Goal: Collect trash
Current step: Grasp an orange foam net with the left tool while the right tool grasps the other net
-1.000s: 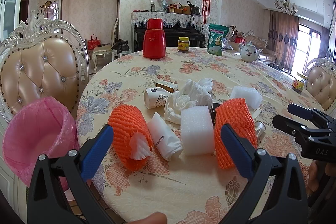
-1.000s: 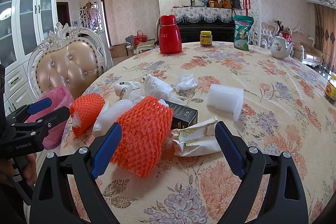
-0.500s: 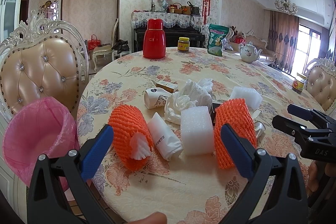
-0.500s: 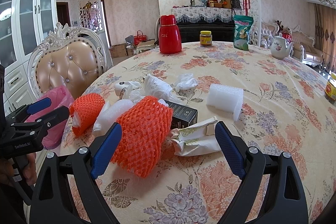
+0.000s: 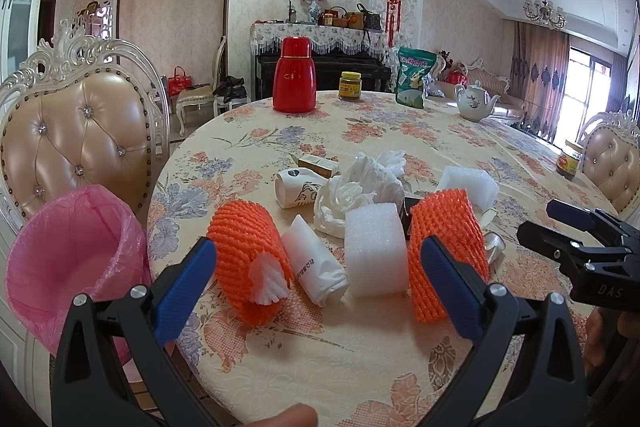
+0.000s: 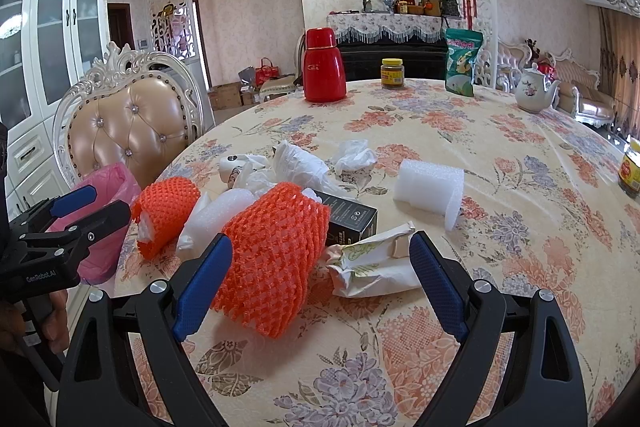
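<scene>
Trash (image 5: 372, 227), foam nets and wrappers mostly, is being left piled on the floral table (image 6: 520, 131); left gripper (image 5: 316, 291) and right gripper (image 6: 320, 287) are both being held wide open, nothing pinched.

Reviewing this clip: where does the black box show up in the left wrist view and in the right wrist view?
Left wrist view: the black box is only a dark sliver between the white foam block and the right-hand orange foam net.
Right wrist view: centre, its printed side plain, behind that orange foam net.
Shared landmark: the red thermos at the table's far side.
</scene>
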`<move>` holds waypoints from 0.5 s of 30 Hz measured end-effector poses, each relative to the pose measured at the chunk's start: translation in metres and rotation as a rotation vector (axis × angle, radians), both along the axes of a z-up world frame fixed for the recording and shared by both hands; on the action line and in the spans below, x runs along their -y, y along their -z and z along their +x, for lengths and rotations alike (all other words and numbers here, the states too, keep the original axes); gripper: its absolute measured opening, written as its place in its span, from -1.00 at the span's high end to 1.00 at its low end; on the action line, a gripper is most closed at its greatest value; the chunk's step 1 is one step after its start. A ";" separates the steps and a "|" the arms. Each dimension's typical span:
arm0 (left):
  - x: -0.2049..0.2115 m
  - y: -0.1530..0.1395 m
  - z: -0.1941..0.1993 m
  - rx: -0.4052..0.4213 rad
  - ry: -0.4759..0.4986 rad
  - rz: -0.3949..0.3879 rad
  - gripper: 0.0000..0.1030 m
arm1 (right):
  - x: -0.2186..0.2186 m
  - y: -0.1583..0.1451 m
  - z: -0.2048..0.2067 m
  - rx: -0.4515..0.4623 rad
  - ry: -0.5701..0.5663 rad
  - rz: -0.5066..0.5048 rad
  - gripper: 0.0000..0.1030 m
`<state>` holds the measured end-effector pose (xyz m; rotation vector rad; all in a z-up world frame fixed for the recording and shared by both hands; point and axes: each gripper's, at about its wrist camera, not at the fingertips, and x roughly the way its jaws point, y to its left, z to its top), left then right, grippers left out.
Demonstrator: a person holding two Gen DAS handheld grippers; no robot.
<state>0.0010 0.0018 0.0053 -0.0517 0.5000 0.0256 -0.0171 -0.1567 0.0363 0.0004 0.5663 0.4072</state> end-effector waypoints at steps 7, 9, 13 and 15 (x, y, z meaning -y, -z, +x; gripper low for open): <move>-0.005 0.003 0.003 -0.007 -0.012 -0.012 -0.91 | -0.002 0.003 0.002 -0.011 -0.003 -0.002 -0.64; -0.009 0.007 0.005 -0.020 -0.020 -0.026 -0.91 | -0.005 0.006 0.004 -0.028 -0.010 -0.003 -0.64; -0.019 0.014 0.014 -0.052 -0.035 -0.052 -0.91 | -0.016 0.013 0.011 -0.065 -0.030 0.000 -0.64; -0.024 0.017 0.017 -0.062 -0.049 -0.057 -0.91 | -0.021 0.014 0.013 -0.076 -0.040 -0.002 -0.64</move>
